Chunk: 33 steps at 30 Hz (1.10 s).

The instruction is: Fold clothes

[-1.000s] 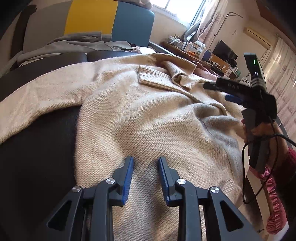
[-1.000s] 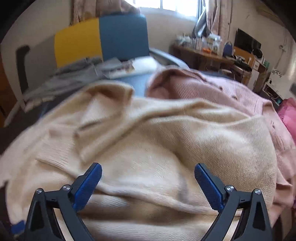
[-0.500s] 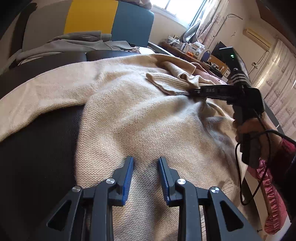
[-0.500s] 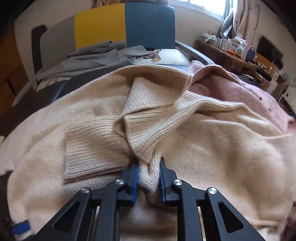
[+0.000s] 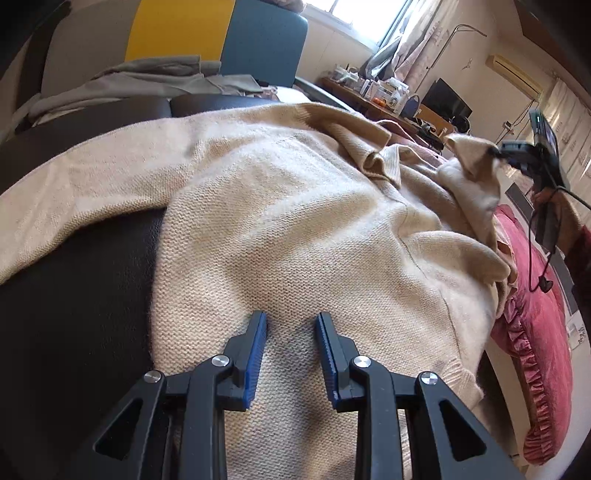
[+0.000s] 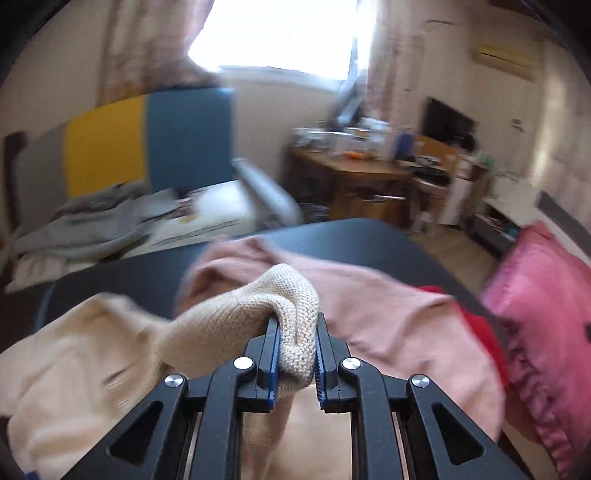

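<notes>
A beige knit sweater [image 5: 295, 221] lies spread over a black padded surface [image 5: 74, 314]. My left gripper [image 5: 290, 317] rests at its near hem, jaws a narrow way apart, with knit fabric between the pads and creases running out from the tips. My right gripper [image 6: 295, 321] is shut on a thick ribbed fold of the same sweater [image 6: 288, 295] and holds it raised above the surface. In the left wrist view the right gripper [image 5: 493, 151] is at the far right, with the lifted fabric hanging from it.
A pink knit garment [image 6: 388, 314] lies under and beyond the sweater, with a red item [image 6: 476, 325] beside it. A pink frilled cushion [image 5: 532, 295] sits at the right edge. Grey clothes [image 5: 147, 81] lie against a yellow and blue backrest [image 5: 177, 29]. A cluttered desk [image 6: 362, 170] stands behind.
The right gripper went from wide open to shut on a ribbed fold of the sweater, then lifted it up and to the right. The left gripper stayed put.
</notes>
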Tool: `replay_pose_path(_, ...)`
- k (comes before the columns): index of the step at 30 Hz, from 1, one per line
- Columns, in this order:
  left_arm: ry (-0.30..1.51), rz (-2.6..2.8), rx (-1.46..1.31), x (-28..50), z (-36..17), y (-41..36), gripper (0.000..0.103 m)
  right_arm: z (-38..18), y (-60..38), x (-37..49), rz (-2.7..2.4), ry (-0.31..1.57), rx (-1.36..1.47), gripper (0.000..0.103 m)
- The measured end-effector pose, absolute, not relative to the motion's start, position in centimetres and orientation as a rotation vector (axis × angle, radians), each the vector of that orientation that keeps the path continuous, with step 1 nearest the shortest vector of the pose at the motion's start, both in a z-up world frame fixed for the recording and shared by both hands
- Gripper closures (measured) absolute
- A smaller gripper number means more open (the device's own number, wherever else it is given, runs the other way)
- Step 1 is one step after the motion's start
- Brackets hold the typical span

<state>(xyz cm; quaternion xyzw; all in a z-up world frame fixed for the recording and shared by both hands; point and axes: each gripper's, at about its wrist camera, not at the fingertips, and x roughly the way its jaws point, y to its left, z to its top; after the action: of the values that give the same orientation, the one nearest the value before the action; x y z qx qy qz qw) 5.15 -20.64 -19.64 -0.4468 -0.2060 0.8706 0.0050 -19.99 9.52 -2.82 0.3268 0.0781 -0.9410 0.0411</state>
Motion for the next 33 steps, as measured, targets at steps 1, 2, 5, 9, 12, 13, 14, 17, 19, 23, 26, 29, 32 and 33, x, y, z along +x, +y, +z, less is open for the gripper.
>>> replay_pose_path(1, -0.653, 2.702, -1.43, 5.0, -19.4, -20.8, 0.075, -2.6, 11.8, -21.2, -2.948, 0.208, 1.03, 0.088)
replay_pose_path(2, -0.651, 2.7, -1.439, 4.8, -18.9, -21.2, 0.075, -2.7, 14.0, -22.1, -3.004, 0.166, 1.078, 0.087)
replay_pose_path(5, -0.623, 2.786, -1.39, 4.4, -16.6, -22.7, 0.075, -2.9, 20.1, -23.4, -3.126, -0.01, 1.189, 0.079)
replay_pose_path(9, -0.608, 2.897, -1.337, 2.1, -14.5, -25.9, 0.075, -2.2, 24.6, -21.0, -3.197, -0.24, 1.103, 0.046)
replay_pose_path(12, -0.567, 2.955, -1.309, -0.6, -13.6, -27.2, 0.075, -0.4, 22.1, -17.7, -3.203, -0.107, 0.848, 0.022)
replay_pose_path(13, -0.552, 2.973, -1.293, -1.6, -13.3, -27.5, 0.075, 0.0, 20.6, -16.6, -3.164, -0.063, 0.768, 0.013)
replay_pose_path(14, -0.519, 2.984, -1.3, -2.8, -13.3, -27.7, 0.075, 0.4, 19.1, -15.4, -3.122, -0.02, 0.691, 0.004)
replay_pose_path(17, -0.397, 3.01, -1.315, -5.8, -13.6, -27.6, 0.075, -0.9, 12.5, -13.3, -2.833, 0.125, 0.697, 0.0)
replay_pose_path(19, -0.324, 3.023, -1.317, -7.3, -13.9, -27.3, 0.075, -3.0, 8.2, -12.5, -2.632, 0.172, 0.791, 0.0)
replay_pose_path(23, -0.102, 3.047, -1.381, -9.8, -16.2, -27.6, 0.075, -7.6, 1.6, -12.2, -2.426, 0.216, 0.924, 0.001)
replay_pose_path(26, -0.056, 3.08, -1.488, -10.1, -19.4, -29.2, 0.074, -12.0, -1.4, -15.0, -2.4, 0.254, 1.12, 0.001)
replay_pose_path(29, -0.203, 3.097, -1.465, -9.1, -19.5, -31.3, 0.075, -16.7, -3.3, -17.3, -2.374, 0.258, 1.331, 0.0)
replay_pose_path(32, -0.214, 3.122, -1.467, -8.5, -19.6, -32.6, 0.075, -17.8, -5.0, -17.4, -2.415, 0.264, 1.302, 0.0)
replay_pose_path(33, -0.196, 3.129, -1.474, -8.4, -19.6, -32.9, 0.072, -17.9, -5.7, -17.6, -2.406, 0.254, 1.3, 0.0)
